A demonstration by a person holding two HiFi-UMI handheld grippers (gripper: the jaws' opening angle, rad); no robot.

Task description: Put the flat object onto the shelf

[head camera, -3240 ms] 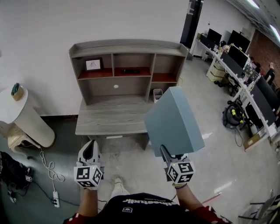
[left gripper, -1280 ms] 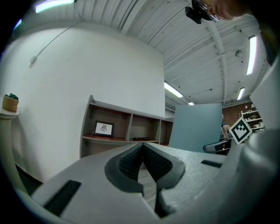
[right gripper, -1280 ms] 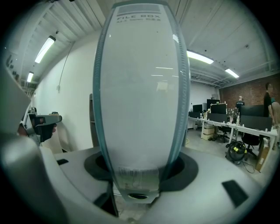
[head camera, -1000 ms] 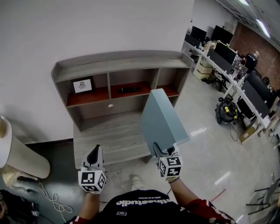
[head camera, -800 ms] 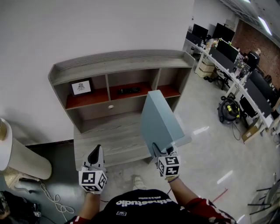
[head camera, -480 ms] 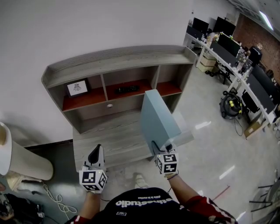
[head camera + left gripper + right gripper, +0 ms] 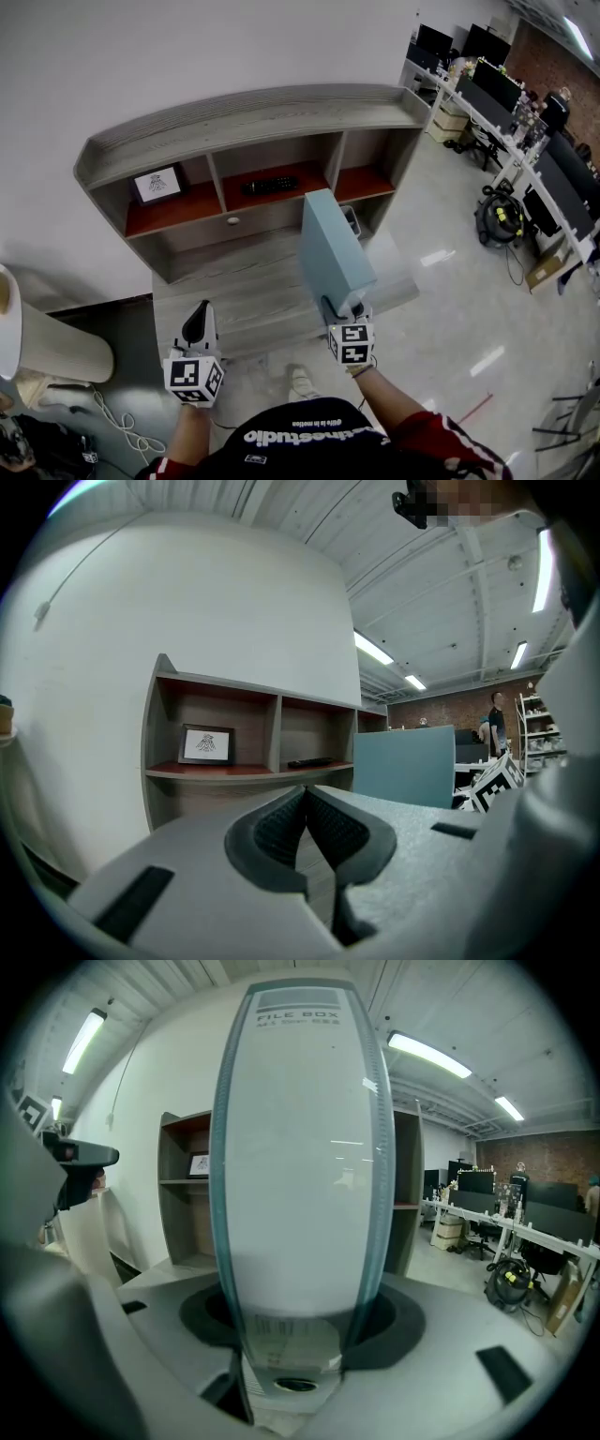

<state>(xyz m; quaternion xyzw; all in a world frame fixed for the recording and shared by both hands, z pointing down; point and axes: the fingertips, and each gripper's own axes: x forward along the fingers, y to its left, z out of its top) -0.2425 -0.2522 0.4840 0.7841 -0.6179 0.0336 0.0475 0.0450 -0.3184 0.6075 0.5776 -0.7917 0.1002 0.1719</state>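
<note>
A pale blue flat file box point(image 7: 333, 251) stands upright on edge, and my right gripper point(image 7: 330, 307) is shut on its lower end. In the right gripper view the box point(image 7: 300, 1147) fills the middle, its narrow face toward the camera, between the jaws. It hangs over the desk's front right part, below the grey shelf unit point(image 7: 244, 111) with red-brown shelf boards. My left gripper point(image 7: 199, 311) is shut and holds nothing, low at the desk's front left; its pads point(image 7: 281, 827) meet. The box point(image 7: 405, 766) shows to its right.
A framed picture point(image 7: 157, 184) stands in the left shelf bay and a black remote point(image 7: 270, 185) lies in the middle bay. The grey desk top point(image 7: 225, 291) lies below. A white round stand point(image 7: 42, 342) is at left, office desks with monitors point(image 7: 525, 103) at right, and a small bin point(image 7: 349, 219) beside the desk.
The shelf unit has come closer and larger in view. The box has turned more edge-on and moved over the desk's front right. The left gripper stays shut and low.
</note>
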